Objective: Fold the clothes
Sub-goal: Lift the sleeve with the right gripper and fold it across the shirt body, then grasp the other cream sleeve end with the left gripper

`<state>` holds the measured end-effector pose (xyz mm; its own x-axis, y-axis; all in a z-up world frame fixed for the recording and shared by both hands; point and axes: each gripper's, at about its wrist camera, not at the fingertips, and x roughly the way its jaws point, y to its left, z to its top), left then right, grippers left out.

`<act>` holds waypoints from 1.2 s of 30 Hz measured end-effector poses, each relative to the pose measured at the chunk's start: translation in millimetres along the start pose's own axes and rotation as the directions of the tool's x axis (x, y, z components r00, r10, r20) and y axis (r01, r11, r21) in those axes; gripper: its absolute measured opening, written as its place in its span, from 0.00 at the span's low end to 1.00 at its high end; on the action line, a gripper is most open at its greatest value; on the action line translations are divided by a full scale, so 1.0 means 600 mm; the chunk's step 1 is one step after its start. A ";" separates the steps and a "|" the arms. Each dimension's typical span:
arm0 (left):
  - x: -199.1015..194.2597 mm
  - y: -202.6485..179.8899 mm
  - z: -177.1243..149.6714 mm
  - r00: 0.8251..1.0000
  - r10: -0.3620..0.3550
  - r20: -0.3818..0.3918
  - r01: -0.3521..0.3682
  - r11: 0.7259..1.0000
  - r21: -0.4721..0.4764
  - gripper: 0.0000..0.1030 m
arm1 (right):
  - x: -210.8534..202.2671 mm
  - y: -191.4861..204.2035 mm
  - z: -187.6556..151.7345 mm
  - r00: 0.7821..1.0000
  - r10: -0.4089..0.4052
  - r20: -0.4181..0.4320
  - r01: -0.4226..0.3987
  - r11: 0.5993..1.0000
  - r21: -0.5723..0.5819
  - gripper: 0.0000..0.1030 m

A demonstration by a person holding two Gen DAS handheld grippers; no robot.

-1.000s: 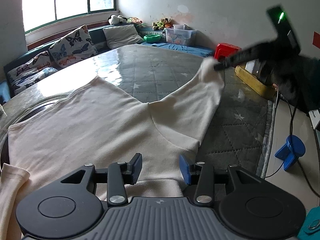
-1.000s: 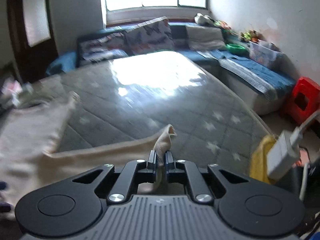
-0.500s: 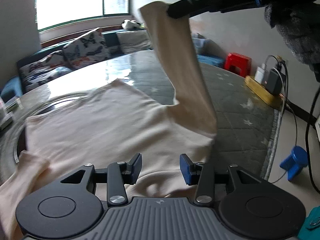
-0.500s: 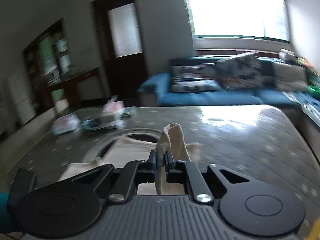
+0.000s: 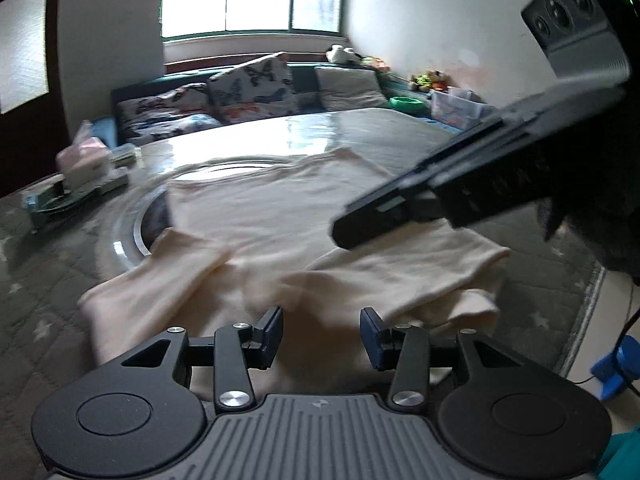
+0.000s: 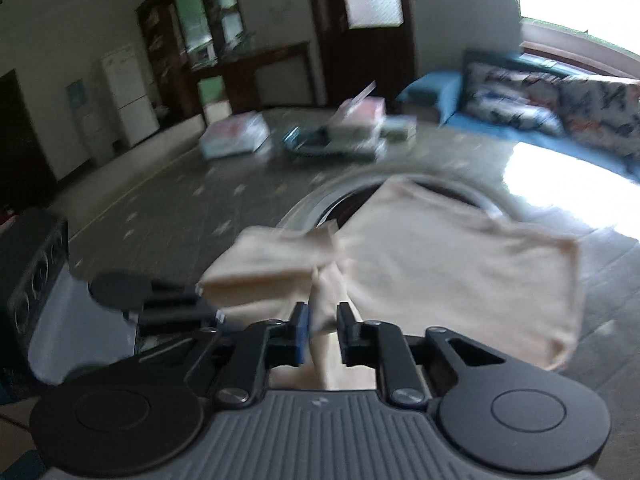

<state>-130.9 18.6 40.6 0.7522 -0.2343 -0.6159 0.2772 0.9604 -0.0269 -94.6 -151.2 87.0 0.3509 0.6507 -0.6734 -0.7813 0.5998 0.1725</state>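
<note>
A cream long-sleeved top (image 5: 296, 216) lies spread on the round glass-topped table (image 5: 52, 240). Its right sleeve (image 5: 404, 276) is folded across the body and its left sleeve (image 5: 160, 276) lies at the left. My left gripper (image 5: 320, 330) is open and empty just above the garment's near edge. My right gripper (image 6: 323, 330) hovers over the top (image 6: 460, 264); its jaws are parted a little with the sleeve cuff (image 6: 326, 304) still between them. It also shows from the side in the left wrist view (image 5: 348, 232), above the folded sleeve.
Tissue boxes and small items (image 5: 84, 164) sit at the table's far left, also in the right wrist view (image 6: 352, 124). A lazy-Susan ring (image 5: 132, 224) lies under the top. A sofa with cushions (image 5: 248, 88) is behind. A blue object (image 5: 616, 364) lies on the floor at right.
My right gripper swung the sleeve up and over from the right, laid it across the top's body, and its jaws have parted. My left gripper stayed open by the near edge.
</note>
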 end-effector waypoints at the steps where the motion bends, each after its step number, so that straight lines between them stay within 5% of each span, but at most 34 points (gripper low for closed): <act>1: -0.006 0.004 -0.002 1.000 0.014 0.004 -0.014 1.000 0.002 0.44 | 0.000 0.003 -0.003 1.000 0.006 -0.004 -0.006 1.000 -0.006 0.16; 7: -0.025 0.033 0.003 0.993 0.110 0.053 -0.111 0.994 0.011 0.44 | -0.006 -0.009 -0.012 0.999 -0.036 -0.027 0.035 0.999 -0.036 0.16; 15: 0.025 0.050 0.022 0.975 0.220 0.020 -0.221 0.972 0.084 0.44 | 0.066 0.005 -0.040 0.995 -0.012 -0.103 0.002 0.996 -0.095 0.16; 22: 0.058 0.073 0.025 0.974 0.224 0.005 -0.224 0.972 0.066 0.43 | 0.087 0.018 -0.052 0.991 -0.006 -0.135 -0.013 0.991 -0.136 0.17; 24: 0.067 0.080 0.026 0.975 0.224 0.002 -0.224 0.973 0.059 0.39 | 0.087 0.017 -0.052 0.991 -0.003 -0.137 -0.015 0.991 -0.134 0.18; 28: 0.085 0.094 0.027 0.975 0.224 -0.005 -0.223 0.974 0.043 0.13 | 0.087 0.017 -0.053 0.990 0.001 -0.138 -0.020 0.991 -0.133 0.19; 32: 0.050 0.130 0.030 0.972 0.230 0.039 -0.225 0.970 -0.096 0.05 | 0.089 0.017 -0.050 0.990 0.001 -0.140 -0.020 0.990 -0.139 0.20; 36: -0.010 0.191 0.022 0.955 0.282 0.097 -0.243 0.925 -0.292 0.05 | 0.090 0.018 -0.050 0.990 -0.003 -0.142 -0.018 0.989 -0.144 0.20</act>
<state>-95.9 128.0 51.9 0.8540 0.0323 -0.5193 -0.1012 0.9893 -0.1049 -99.5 -123.4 31.2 0.2761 0.5763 -0.7692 -0.8535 0.5150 0.0794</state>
